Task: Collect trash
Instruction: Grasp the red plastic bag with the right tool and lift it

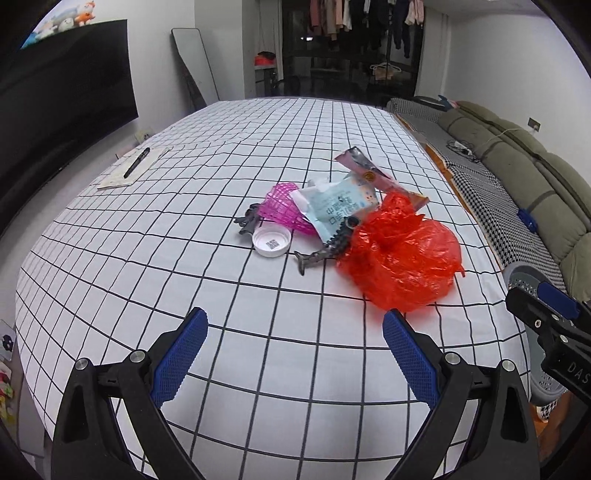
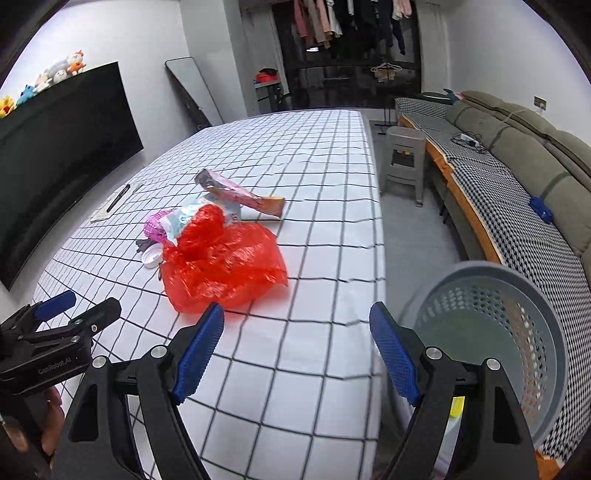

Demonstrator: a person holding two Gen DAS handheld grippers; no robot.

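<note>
Checked worktop holds heaped trash; both claws – left, right – gape empty. Red bag could drag neighbours off, missing the bin.

- White walls are enclosing the room, and a large dark screen is hanging on the left one with plush toys sitting on top.
- A mirror is leaning in the far corner.
- Clothes are hanging at the back.
- An olive sofa is lining the right wall, a grey stool standing near it on the grey floor.
</note>
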